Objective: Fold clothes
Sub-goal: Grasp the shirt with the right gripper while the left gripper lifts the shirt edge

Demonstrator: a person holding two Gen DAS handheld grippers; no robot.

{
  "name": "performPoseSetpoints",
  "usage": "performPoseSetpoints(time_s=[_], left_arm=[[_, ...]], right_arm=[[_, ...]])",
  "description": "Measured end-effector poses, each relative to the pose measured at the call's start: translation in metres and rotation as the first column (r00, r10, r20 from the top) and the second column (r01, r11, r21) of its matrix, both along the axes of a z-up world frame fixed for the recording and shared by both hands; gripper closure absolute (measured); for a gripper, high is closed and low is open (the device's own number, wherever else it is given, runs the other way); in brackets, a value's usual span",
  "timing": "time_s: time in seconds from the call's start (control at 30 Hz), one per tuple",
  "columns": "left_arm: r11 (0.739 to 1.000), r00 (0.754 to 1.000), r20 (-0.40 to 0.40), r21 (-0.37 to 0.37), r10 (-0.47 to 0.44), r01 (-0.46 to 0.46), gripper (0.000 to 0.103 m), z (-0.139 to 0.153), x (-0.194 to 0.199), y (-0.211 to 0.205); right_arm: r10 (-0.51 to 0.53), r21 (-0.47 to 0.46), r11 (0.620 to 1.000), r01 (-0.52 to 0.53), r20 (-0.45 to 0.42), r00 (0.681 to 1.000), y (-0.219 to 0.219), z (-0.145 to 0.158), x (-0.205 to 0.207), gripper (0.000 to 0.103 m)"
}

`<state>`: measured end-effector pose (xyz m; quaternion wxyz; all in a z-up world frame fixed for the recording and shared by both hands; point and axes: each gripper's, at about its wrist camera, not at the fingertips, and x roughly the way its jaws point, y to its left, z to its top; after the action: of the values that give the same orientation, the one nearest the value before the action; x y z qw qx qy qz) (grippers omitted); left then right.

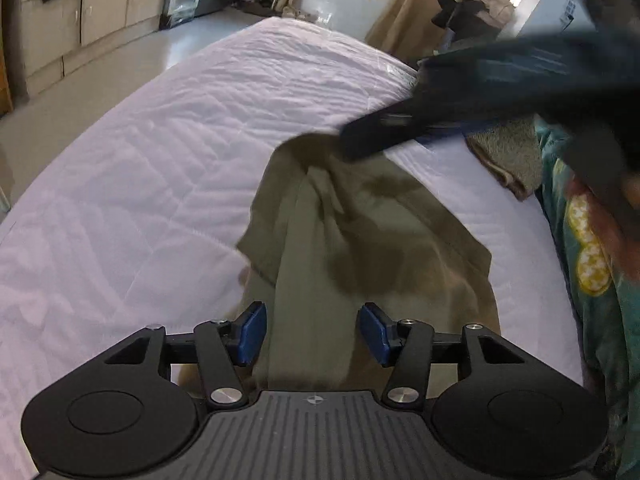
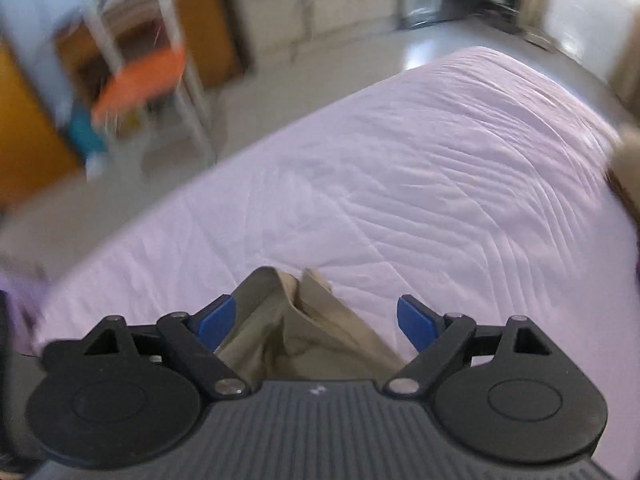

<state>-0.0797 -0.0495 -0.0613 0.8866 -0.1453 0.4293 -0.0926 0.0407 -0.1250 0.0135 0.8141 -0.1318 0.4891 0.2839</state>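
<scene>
An olive-khaki garment (image 1: 352,240) lies rumpled on a bed with a pale lilac quilted cover (image 1: 140,152). My left gripper (image 1: 313,334) is open, its blue pads either side of the garment's near end. My right gripper shows in the left wrist view (image 1: 360,140) as a blurred black shape over the garment's far end. In the right wrist view my right gripper (image 2: 316,322) is open, with the garment's bunched end (image 2: 296,320) lying between and below its blue pads on the cover (image 2: 440,180).
A brown folded towel (image 1: 508,160) and a teal patterned fabric with yellow spots (image 1: 588,256) lie at the bed's right side. Cardboard boxes (image 1: 80,12) line the far left wall. A metal rack with an orange item (image 2: 144,76) stands left of the bed.
</scene>
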Motion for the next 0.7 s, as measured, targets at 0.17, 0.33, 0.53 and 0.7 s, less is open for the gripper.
performPoseSetpoints(time_s=[0.17, 0.33, 0.53, 0.7], left_arm=[[1.0, 1.0, -0.012, -0.007, -0.018, 0.018, 0.046, -0.01, -0.005, -0.002], [0.999, 0.999, 0.011, -0.023, -0.035, 0.035, 0.046, -0.017, -0.011, -0.004], [0.997, 0.994, 0.091, -0.033, -0.063, 0.066, 0.051, -0.023, -0.021, -0.009], [0.996, 0.991, 0.114, -0.032, -0.075, 0.079, 0.089, -0.016, -0.031, -0.015]], right_arm=[[0.072, -0.172, 0.981, -0.094, -0.129, 0.989, 0.044, -0.037, 0.018, 0.023], [-0.074, -0.072, 0.996, 0.058, -0.25, 0.965, 0.027, -0.045, 0.022, 0.062], [-0.236, 0.148, 0.946, 0.289, -0.3, 0.924, -0.026, -0.03, 0.011, 0.09], [-0.311, 0.176, 0.913, 0.367, -0.279, 0.909, -0.051, -0.018, -0.006, 0.093]])
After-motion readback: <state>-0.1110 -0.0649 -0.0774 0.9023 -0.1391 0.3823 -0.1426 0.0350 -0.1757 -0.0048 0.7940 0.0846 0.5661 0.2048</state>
